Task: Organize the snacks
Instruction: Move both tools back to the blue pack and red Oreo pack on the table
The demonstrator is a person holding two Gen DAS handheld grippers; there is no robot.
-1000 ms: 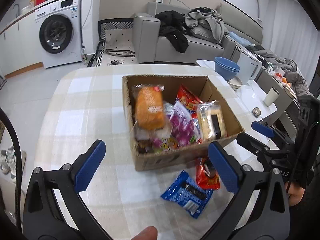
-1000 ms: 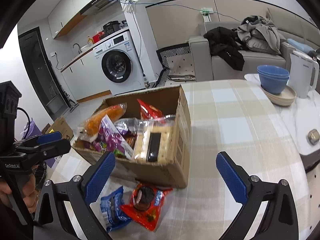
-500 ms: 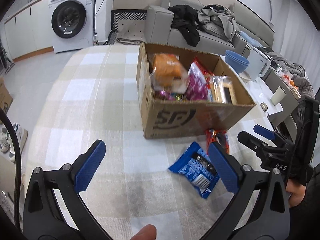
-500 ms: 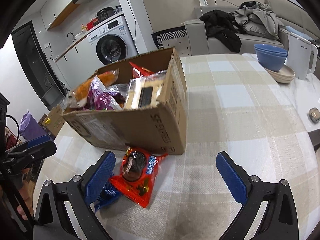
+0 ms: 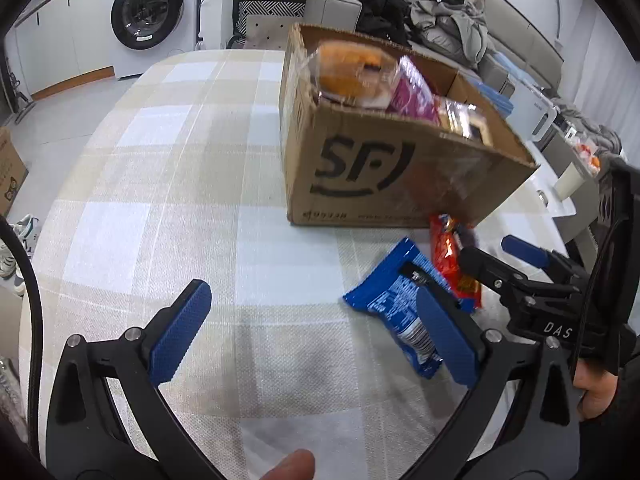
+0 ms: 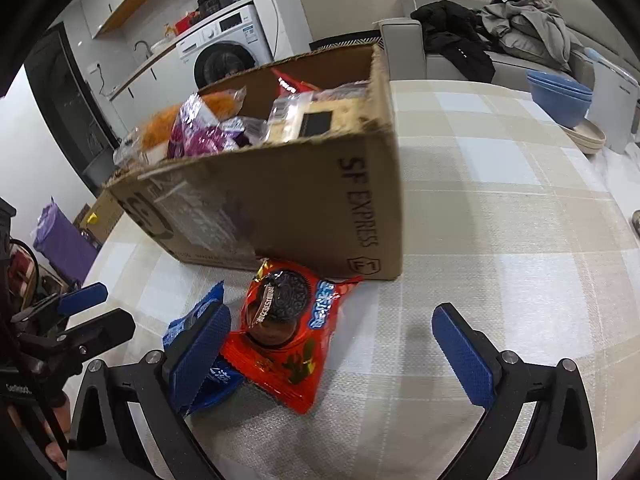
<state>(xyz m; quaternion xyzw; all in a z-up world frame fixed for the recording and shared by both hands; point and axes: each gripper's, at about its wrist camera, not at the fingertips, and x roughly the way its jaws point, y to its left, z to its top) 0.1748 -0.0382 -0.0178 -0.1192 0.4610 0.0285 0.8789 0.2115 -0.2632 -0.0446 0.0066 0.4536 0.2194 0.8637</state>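
A worktop (image 5: pixel 192 208) under a beige and white checked cloth carries everything. On it stands an open brown cardboard box (image 6: pixel 304 200) printed "SF EXPRESS", packed to the rim with snacks: an orange bag (image 5: pixel 348 68), a purple packet (image 5: pixel 412 96) and a clear-wrapped pack with a dark label (image 6: pixel 316 120). Two snacks lie flat on the cloth in front of the box. The red cookie packet (image 6: pixel 284 336), picturing a dark sandwich cookie, lies just beside the box's lower edge. The blue packet (image 5: pixel 400 300) touches its side and is partly tucked under it. The left gripper (image 5: pixel 316 336) hangs over the blue packet, fingers wide apart and empty. The right gripper (image 6: pixel 332 352) hangs over the red packet, fingers also spread, gripping nothing.
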